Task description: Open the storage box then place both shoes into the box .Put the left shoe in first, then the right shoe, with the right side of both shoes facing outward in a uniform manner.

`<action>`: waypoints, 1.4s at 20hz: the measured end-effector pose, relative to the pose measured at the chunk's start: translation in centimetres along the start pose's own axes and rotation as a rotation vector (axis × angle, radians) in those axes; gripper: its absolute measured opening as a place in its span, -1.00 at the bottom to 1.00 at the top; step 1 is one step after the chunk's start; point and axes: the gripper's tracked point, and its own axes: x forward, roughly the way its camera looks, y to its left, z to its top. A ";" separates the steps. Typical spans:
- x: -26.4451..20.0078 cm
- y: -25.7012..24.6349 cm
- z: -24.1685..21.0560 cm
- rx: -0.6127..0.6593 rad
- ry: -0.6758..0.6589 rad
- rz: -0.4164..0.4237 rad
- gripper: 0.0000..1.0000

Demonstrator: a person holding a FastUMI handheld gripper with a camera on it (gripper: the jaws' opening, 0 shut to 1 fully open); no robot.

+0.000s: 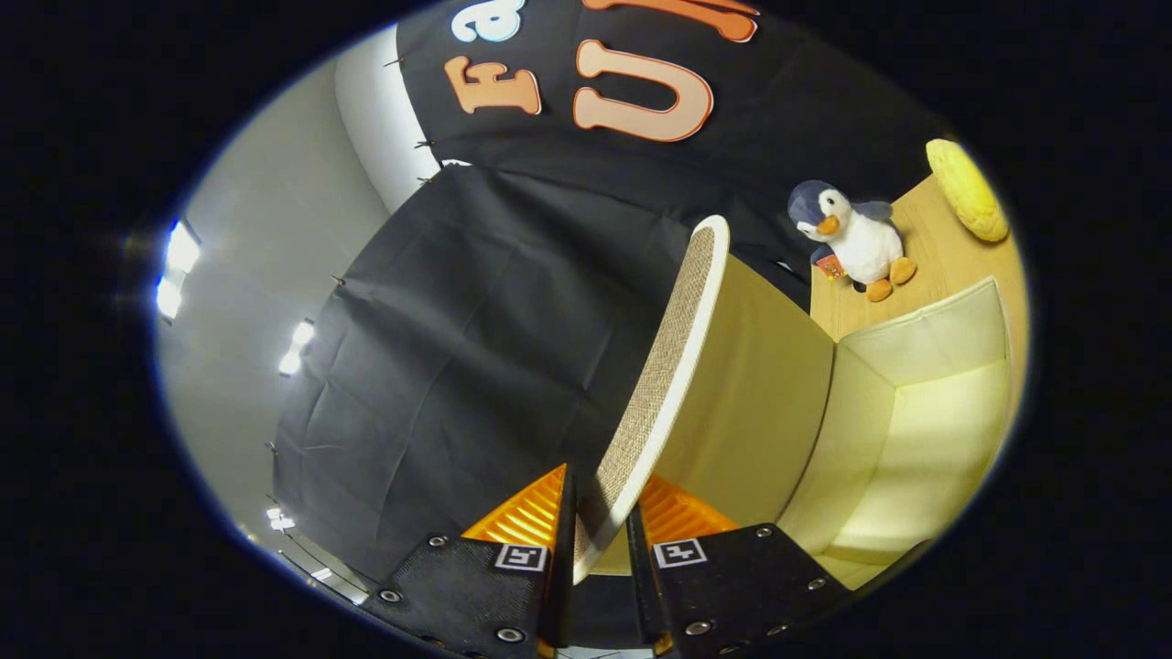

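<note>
Up high, you held the lid (673, 366) of the storage box (916, 439) pinched between both fingers of your gripper (600, 531), so the box stood open and bare for the shoes. A toy penguin (856, 240) sat on the table (943, 247) behind.

Plush penguin (856, 240) near yellow cushion (966, 189) on table (934, 252).
</note>
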 end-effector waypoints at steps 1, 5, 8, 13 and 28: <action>1.2 0.2 0.0 -0.015 -0.005 -0.016 -0.44; 4.4 -0.4 -1.0 -0.046 -0.018 -0.104 -0.38; 4.5 -1.6 -2.1 -0.094 -0.019 -0.168 -0.05; 2.0 -3.0 0.5 -0.141 -0.046 -0.271 0.56; -21.1 -19.0 3.0 -0.400 -0.007 -0.795 0.96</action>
